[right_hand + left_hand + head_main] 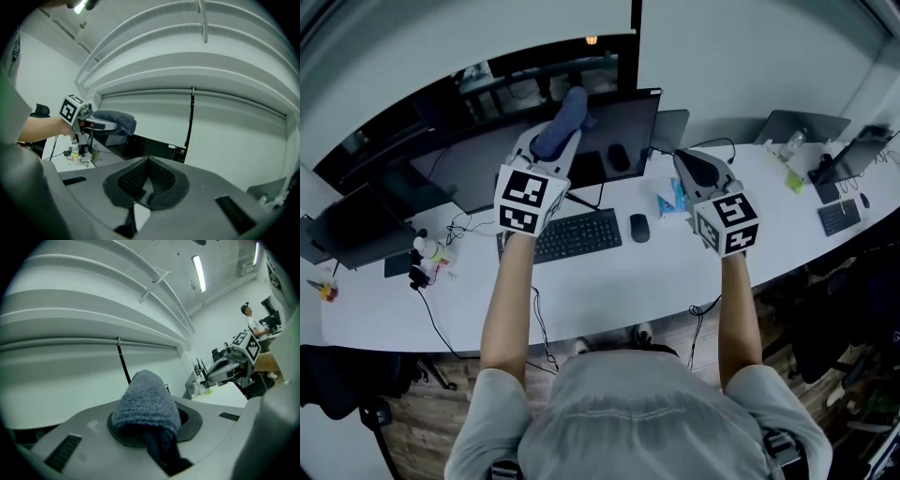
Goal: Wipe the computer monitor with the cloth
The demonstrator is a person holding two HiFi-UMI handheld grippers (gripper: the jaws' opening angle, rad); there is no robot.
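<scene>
A blue-grey cloth [569, 112] is bunched in my left gripper [553, 139], which is shut on it and held up in front of the black monitor [623, 127]. In the left gripper view the cloth [146, 401] bulges out between the jaws and hides the monitor. My right gripper [695, 164] hangs to the right of the monitor, above the desk, shut with nothing in it; its ribbed pads [161, 177] meet. From the right gripper view I see the left gripper with the cloth [116, 122] above the monitor's top edge [152, 146].
On the white curved desk [609, 291] lie a keyboard [577, 235], a mouse [639, 228] and a small blue box [671, 200]. A second dark monitor [361, 230] and small bottles [431, 251] stand at the left; a laptop [802, 127] and another keyboard [840, 217] are at the right.
</scene>
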